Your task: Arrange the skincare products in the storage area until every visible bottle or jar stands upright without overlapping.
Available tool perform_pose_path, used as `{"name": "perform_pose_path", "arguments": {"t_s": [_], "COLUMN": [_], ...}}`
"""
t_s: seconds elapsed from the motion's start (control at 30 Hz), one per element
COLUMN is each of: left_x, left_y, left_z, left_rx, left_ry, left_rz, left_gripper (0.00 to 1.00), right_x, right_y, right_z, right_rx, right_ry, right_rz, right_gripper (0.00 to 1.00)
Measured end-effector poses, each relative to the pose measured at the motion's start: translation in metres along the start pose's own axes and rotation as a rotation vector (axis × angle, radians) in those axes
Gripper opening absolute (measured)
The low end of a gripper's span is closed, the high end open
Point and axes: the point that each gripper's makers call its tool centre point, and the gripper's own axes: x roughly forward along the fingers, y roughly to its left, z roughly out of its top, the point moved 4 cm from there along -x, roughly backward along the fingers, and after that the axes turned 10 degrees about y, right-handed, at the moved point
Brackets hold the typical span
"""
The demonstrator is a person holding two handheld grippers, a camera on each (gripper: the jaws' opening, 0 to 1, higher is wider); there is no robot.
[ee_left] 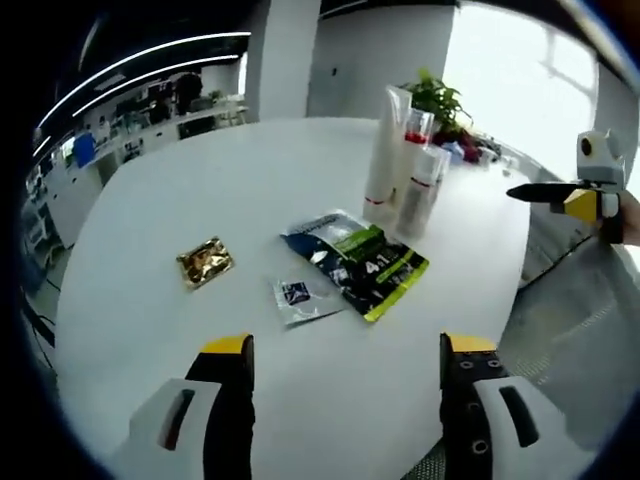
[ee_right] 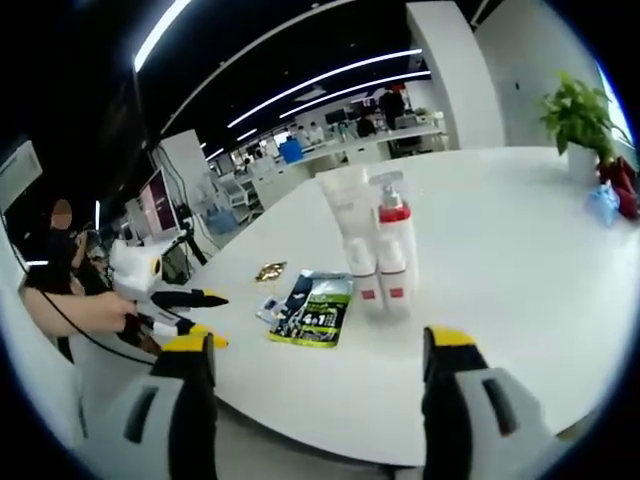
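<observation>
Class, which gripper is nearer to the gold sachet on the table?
Left. The left gripper hangs open just short of the gold sachet; the right gripper sits off the table's far edge, beyond the bottles.

- Right claw (ee_right: 325, 365) gapes empty, lower frame.
- White tube (ee_right: 350, 235) and red-collared pump bottle (ee_right: 392, 250) stand upright, touching, centre of white tabletop (ee_right: 500, 230).
- Dark sachet (ee_right: 312, 308) lies flat beside them.

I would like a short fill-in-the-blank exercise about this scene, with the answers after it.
1. The white tube and the pump bottle stand ____ on the table.
2. The green-and-black sachet lies ____ on the table.
3. The small foil packet is ____ in colour.
4. Both sets of tongs, left and right, are ____.

Answers: upright; flat; gold; open
</observation>
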Motion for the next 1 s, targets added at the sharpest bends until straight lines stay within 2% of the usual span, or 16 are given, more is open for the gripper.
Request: {"name": "perform_pose_path", "arguments": {"t_s": [0.27,0.57,1.0], "left_x": [-0.026,-0.045,-0.044], "left_y": [0.007,0.011,0.01], "left_z": [-0.006,-0.014,-0.015], "left_rx": [-0.053,-0.061,-0.05], "left_ry": [-0.041,-0.054,-0.034], "left_rz": [0.045,0.082,0.091], "left_gripper": [0.79,0.87,0.92], "right_x": [0.0,0.002,0.003], "right_y": [-0.001,-0.001,-0.002], "right_z": [-0.002,-0.003,-0.003], "right_rx": [-0.007,-0.013,-0.009], "right_ry": [0.008,0.021,0.026], "right_rz": [0.001,0.006,0.014], "right_gripper": [0.86,0.86,0.86]}}
